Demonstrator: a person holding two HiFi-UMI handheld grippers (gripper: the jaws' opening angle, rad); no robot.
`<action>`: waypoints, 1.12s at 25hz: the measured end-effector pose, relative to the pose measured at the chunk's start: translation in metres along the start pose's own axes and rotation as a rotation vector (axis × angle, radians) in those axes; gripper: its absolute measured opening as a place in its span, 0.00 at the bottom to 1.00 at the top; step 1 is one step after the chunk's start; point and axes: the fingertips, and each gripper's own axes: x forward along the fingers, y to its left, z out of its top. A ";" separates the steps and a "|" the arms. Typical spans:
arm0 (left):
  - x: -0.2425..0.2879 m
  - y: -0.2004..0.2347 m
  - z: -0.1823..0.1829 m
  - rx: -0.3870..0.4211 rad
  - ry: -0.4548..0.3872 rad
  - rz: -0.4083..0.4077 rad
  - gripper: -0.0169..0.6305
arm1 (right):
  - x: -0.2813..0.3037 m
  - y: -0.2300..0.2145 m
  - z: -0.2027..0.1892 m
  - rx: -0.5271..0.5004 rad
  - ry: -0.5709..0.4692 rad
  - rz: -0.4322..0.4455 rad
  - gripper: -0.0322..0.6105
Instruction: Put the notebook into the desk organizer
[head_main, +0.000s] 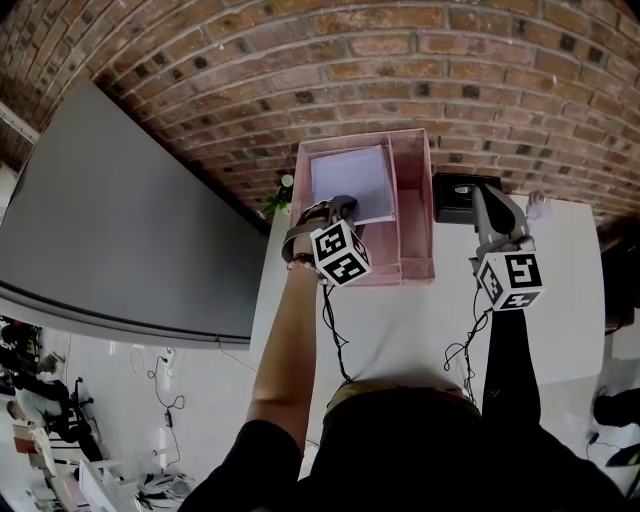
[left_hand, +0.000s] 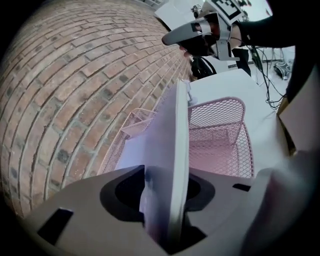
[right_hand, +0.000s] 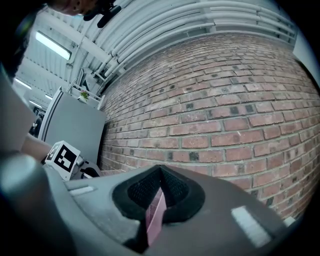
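Observation:
A pink mesh desk organizer (head_main: 415, 205) stands on the white table against the brick wall. The pale lavender notebook (head_main: 350, 178) stands inside its wide left compartment. My left gripper (head_main: 340, 207) reaches down onto the notebook's near edge. In the left gripper view the notebook (left_hand: 172, 150) runs edge-on between the jaws of the left gripper (left_hand: 167, 200), with dark gaps beside it, so the pads stand off it and the jaws are open. My right gripper (head_main: 483, 200) hovers to the right of the organizer with its fingers together. It faces the wall, and a thin pink sliver (right_hand: 155, 215) that I cannot identify shows in the slit.
A black box (head_main: 455, 200) sits under the right gripper beside the organizer. A large grey panel (head_main: 120, 220) leans at the left, with a small plant (head_main: 280, 198) at its corner. Cables hang from both grippers over the white table (head_main: 400, 330). The brick wall (head_main: 400, 60) closes the far side.

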 end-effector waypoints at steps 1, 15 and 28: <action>0.000 -0.002 0.000 -0.007 -0.001 -0.011 0.30 | 0.000 0.000 0.001 0.001 -0.001 0.000 0.05; -0.008 -0.004 0.004 -0.087 -0.031 -0.076 0.47 | -0.001 0.002 0.004 -0.001 -0.008 0.009 0.05; -0.013 -0.011 0.004 -0.112 -0.022 -0.084 0.49 | -0.009 0.004 0.006 0.003 -0.014 0.013 0.05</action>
